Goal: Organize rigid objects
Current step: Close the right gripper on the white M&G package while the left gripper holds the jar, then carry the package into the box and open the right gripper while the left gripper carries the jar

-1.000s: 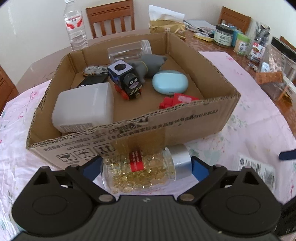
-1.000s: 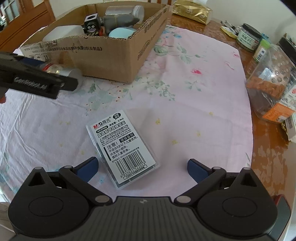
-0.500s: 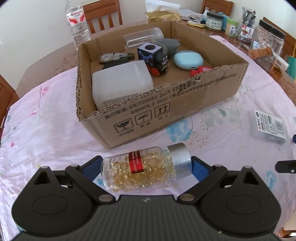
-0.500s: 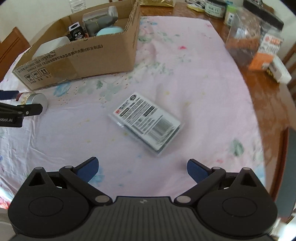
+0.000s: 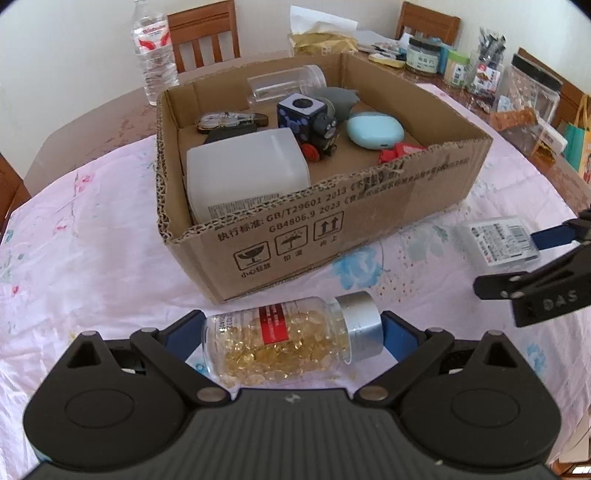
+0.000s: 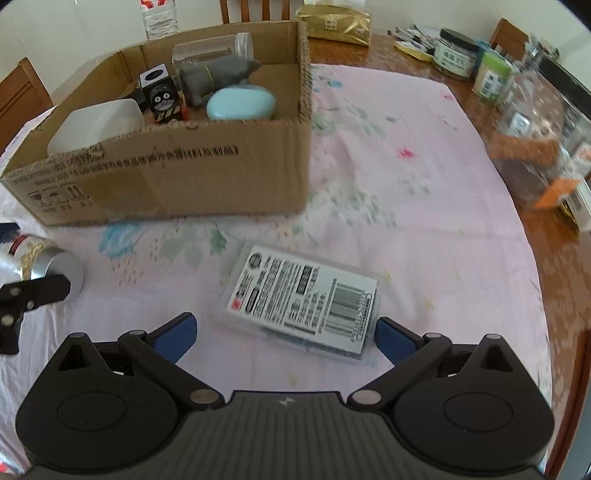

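Observation:
My left gripper [image 5: 291,334] is shut on a clear pill bottle [image 5: 280,341] of yellow capsules with a silver cap, held sideways just above the cloth in front of the cardboard box [image 5: 332,229]. The bottle's cap also shows in the right wrist view [image 6: 55,264]. My right gripper [image 6: 284,334] is open, its fingers either side of a flat clear plastic case [image 6: 306,304] with a barcode label that lies on the cloth. That case also shows in the left wrist view [image 5: 496,242]. The box holds a white container [image 5: 245,168], a toy train [image 5: 314,123], a blue case [image 5: 375,129] and other items.
A water bottle [image 5: 153,51] and chairs stand behind the box. Jars [image 5: 423,55] and a large clear canister [image 6: 535,147] crowd the table's right side. A gold tissue pack [image 6: 338,22] lies at the back. Pink floral cloth [image 6: 406,184] covers the table.
My left gripper has drawn back from the box with the bottle and turned slightly. My right gripper has moved closer to the plastic case, which now sits between its fingers.

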`<action>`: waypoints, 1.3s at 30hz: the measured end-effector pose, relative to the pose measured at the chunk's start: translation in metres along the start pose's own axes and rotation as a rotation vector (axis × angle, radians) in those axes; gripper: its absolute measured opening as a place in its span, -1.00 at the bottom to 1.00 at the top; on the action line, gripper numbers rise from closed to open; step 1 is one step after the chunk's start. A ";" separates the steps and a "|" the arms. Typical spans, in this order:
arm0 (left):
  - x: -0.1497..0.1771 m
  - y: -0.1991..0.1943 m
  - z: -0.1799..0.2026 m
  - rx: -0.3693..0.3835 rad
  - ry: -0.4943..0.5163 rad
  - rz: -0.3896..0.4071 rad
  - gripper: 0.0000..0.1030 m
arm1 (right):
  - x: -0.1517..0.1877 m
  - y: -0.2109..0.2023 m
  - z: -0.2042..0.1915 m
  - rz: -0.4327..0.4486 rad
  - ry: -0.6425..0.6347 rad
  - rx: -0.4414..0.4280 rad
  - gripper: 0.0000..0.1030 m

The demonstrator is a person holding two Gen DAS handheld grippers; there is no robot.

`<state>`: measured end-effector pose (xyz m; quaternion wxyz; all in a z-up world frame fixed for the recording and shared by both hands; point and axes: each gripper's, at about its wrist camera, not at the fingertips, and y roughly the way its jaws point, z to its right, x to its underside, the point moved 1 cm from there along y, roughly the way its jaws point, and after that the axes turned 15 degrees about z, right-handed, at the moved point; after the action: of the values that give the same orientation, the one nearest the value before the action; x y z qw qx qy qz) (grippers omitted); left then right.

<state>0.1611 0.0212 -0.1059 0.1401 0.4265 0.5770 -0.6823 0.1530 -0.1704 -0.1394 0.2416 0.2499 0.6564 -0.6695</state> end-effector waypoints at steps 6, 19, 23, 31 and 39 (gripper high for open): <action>0.002 0.001 -0.001 -0.015 -0.035 -0.001 0.92 | -0.010 0.012 -0.005 0.019 -0.034 0.006 1.00; -0.001 0.004 -0.001 -0.068 -0.095 -0.025 0.92 | -0.016 0.017 -0.003 0.032 -0.027 0.017 0.91; -0.002 0.005 -0.001 -0.076 -0.105 -0.032 0.89 | -0.016 0.015 0.000 0.031 -0.031 0.009 0.83; -0.004 0.007 0.001 -0.056 -0.078 -0.055 0.83 | -0.016 0.013 0.000 0.024 -0.056 -0.004 0.82; -0.011 -0.006 -0.005 -0.014 -0.038 -0.068 0.83 | -0.026 -0.004 0.003 0.025 -0.120 -0.052 0.82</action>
<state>0.1655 0.0238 -0.0941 0.1309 0.3927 0.5931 -0.6906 0.1702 -0.1731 -0.1189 0.2953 0.2113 0.6548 -0.6629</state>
